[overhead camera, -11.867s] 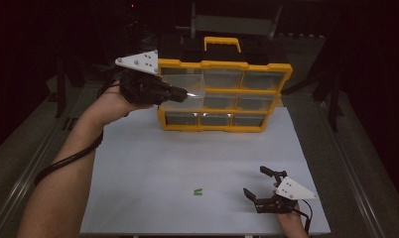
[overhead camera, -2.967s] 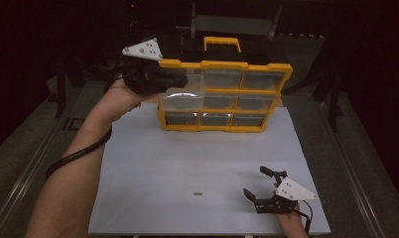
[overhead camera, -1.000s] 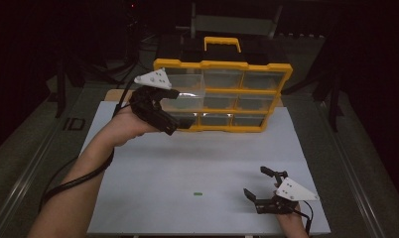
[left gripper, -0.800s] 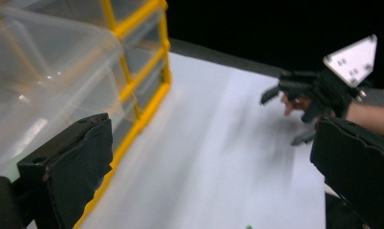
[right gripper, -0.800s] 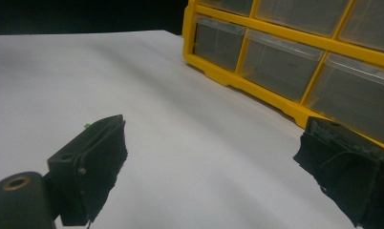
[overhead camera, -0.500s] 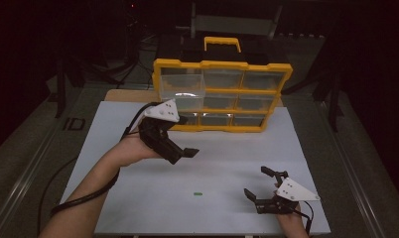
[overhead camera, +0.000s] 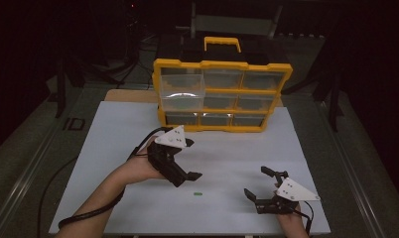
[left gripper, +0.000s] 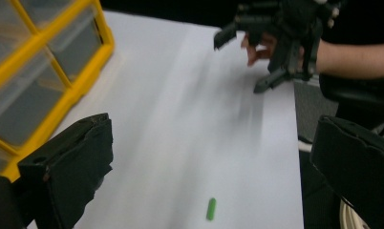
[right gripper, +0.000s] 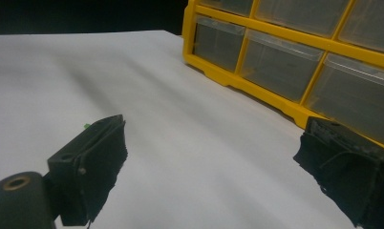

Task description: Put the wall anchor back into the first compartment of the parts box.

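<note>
We hold the left gripper (overhead camera: 186,177) jaws wide just above the green pellet (overhead camera: 198,194), ready to pinch; the right gripper (overhead camera: 261,186) waits, spread wide.

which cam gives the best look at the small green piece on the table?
Left gripper view: the green piece lies large and unobstructed on the white table, between the left tongs' open jaws. The high view shows it as a tiny speck. In the right gripper view, a sliver peeks behind one jaw.
</note>
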Demonstrator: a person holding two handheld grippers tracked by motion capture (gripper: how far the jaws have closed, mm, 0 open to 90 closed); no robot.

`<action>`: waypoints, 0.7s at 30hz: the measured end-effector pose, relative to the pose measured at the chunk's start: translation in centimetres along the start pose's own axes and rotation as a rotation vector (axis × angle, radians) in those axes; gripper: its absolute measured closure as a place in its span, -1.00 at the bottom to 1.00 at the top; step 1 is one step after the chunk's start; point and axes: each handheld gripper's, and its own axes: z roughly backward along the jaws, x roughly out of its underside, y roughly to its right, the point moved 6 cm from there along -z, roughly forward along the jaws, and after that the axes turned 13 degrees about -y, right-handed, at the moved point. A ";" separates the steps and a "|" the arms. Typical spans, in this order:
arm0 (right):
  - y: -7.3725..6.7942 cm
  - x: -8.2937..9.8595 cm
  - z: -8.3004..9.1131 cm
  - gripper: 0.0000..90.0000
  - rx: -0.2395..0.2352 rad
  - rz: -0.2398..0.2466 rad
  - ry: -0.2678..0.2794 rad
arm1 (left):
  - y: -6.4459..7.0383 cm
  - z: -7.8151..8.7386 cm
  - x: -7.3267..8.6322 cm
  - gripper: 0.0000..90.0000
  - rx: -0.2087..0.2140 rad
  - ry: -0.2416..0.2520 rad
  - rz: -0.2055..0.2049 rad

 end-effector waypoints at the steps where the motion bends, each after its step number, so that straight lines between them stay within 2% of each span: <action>1: 0.0 0.0 0.0 -0.81 0.000 0.002 -0.001 | 0.2 -0.2 0.2 -0.99 0.008 -0.001 -0.003; 12: 0.0 0.0 0.0 -0.81 0.000 0.007 -0.002 | 1.6 -3.9 2.3 -0.96 0.039 -0.037 -0.022; 21: -0.1 0.0 0.0 -0.81 -0.002 -0.001 -0.002 | 1.7 -6.8 4.0 -0.92 0.072 -0.063 -0.003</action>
